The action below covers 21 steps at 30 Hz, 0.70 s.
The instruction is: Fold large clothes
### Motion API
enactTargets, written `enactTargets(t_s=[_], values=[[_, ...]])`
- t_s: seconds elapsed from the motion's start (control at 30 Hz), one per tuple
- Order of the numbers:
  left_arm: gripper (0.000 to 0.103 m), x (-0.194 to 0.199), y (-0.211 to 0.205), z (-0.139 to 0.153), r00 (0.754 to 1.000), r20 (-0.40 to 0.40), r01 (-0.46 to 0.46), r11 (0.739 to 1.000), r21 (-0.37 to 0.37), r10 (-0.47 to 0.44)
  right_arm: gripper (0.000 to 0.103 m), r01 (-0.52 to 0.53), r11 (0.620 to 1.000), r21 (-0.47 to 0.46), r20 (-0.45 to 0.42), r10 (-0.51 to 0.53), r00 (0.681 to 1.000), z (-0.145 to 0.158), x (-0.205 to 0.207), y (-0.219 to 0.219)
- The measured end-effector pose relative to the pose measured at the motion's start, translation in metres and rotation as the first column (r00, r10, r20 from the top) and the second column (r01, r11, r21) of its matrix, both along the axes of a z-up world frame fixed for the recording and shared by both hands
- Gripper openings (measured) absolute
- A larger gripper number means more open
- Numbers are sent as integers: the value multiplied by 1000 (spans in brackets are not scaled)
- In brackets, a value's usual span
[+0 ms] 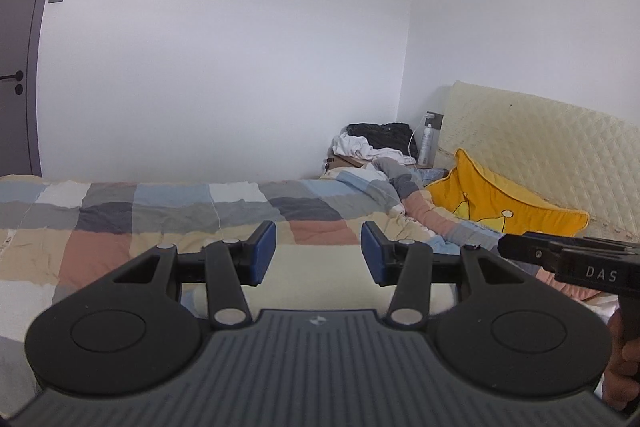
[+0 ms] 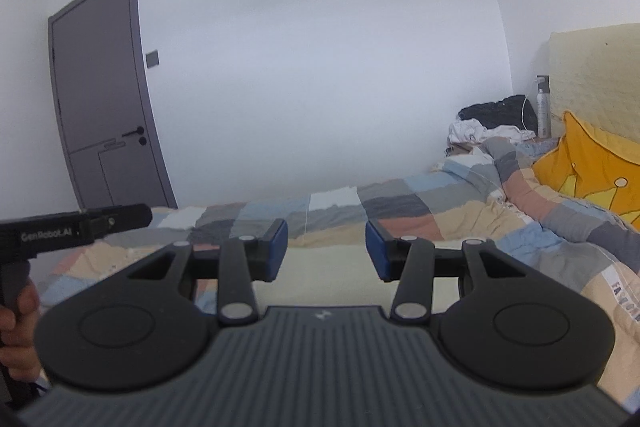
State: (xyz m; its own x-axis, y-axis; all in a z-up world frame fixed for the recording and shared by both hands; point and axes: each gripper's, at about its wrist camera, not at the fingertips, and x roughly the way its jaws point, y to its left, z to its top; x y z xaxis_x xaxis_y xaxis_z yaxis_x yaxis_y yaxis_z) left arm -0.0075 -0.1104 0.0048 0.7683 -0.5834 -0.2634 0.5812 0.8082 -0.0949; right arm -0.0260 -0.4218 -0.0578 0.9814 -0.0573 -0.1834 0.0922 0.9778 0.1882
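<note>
Left gripper: jaws parted, nothing held.
Right gripper: jaws parted, nothing held.
Pale yellow cloth: spread on the patchwork quilt, below both grippers.
Handling: judged soft, light, limp; best taken at an edge or corners.

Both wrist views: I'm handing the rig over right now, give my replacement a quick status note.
Left gripper: jaws apart, nothing between them, above the bed.
Right gripper: the same.
Pale cream cloth lies flat on the patchwork quilt just beyond both grippers; probably the garment. Whether it is already folded cannot be told.
Clothes pile sits in the far corner, untouched.
Left: grasp and fold.
</note>
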Motion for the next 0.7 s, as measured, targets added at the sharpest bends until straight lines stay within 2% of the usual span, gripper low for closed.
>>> enactTargets(t_s=[0.3, 0.47, 0.63, 0.7], values=[[53, -2, 17, -33, 995, -97, -34, 999, -7, 33, 47, 11, 1000, 18, -96, -9, 995, -35, -6, 15], [56, 1, 23, -46, 990, -138, -43, 999, -5, 42, 47, 28, 1000, -12, -120, -30, 992, -45, -7, 23], [61, 6, 23, -53, 988, -147, -49, 999, 14, 51, 47, 32, 999, -13, -151, -34, 988, -54, -6, 23], [68, 8, 21, -56, 987, -151, -51, 998, 27, 54, 47, 36, 999, -10, -164, -37, 986, -59, -5, 22]])
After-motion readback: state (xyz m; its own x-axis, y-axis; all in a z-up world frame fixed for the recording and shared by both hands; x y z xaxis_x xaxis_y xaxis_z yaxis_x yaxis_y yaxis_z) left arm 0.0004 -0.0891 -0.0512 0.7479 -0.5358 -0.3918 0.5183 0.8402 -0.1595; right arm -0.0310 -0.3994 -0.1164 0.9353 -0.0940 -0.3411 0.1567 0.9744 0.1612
